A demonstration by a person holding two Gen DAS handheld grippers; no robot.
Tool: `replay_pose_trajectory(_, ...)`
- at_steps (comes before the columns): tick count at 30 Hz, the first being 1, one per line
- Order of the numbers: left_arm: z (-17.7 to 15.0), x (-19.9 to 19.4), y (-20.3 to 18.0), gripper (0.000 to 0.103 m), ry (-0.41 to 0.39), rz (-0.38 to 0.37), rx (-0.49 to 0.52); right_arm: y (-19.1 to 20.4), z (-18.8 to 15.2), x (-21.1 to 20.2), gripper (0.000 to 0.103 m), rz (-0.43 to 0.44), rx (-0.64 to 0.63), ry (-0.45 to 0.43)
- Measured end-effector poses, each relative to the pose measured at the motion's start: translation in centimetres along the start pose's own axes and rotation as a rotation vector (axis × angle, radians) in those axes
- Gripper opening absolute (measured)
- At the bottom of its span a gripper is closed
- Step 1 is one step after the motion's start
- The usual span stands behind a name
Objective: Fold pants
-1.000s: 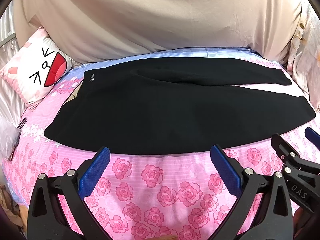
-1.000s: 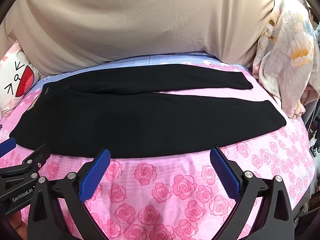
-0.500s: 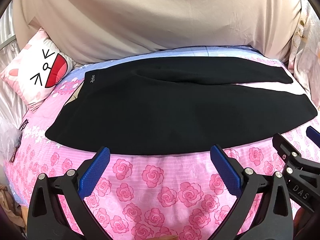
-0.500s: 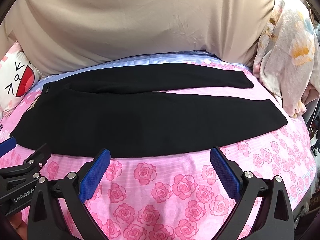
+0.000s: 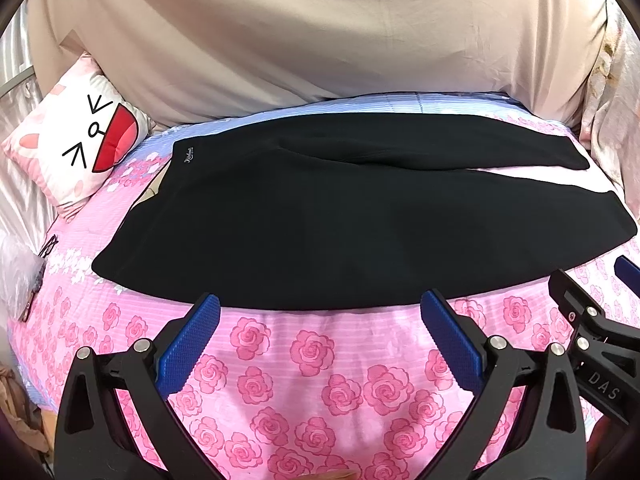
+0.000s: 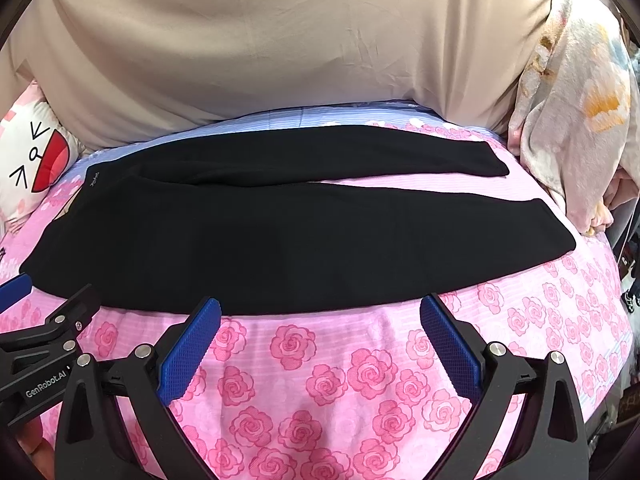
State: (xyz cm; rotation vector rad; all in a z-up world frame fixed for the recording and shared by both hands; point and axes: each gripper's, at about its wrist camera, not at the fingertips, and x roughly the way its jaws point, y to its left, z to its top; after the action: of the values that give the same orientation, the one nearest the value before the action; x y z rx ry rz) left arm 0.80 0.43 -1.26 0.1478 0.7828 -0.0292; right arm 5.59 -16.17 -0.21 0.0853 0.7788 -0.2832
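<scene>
Two grippers hover over the near edge of the bed, neither touching anything. Black pants (image 5: 340,220) lie flat on the pink rose bedsheet (image 5: 312,360), waistband to the left near a cartoon pillow (image 5: 80,148), legs running right; the far leg (image 6: 360,152) is splayed a little apart from the near leg (image 6: 320,240), with a wedge of sheet showing between them toward the cuffs. Left gripper (image 5: 320,332) has its blue pads (image 5: 188,344) spread wide and empty, sitting just short of the pants' near hem line. Right gripper (image 6: 320,332) is likewise wide apart, nothing between its fingers, just beside the near edge of the near leg. Each gripper shows at the edge of the other's view, so they sit close side by side. A beige cloth (image 6: 280,40) hangs behind the bed, and a floral blanket (image 6: 572,112) is bunched at the right. Judged step: pre-grasp, no fold started, pants still fully laid out. Next move likely calls for reaching to one leg's edge, left near the waist and right near the cuff, pinching only one layer of fabric, then carrying it over onto the other leg so the legs stack. Risk: soft sheet may get pinched along with the pants.
</scene>
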Motion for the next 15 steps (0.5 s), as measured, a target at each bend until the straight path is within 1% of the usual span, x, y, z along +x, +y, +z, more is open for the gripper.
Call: replay_pose_trajectory(15,-0.07,0.74,-0.21,0.098,0.016,-0.004,0.008,0.33,-0.14,0.83,0.098,0.001,0.003,0.023)
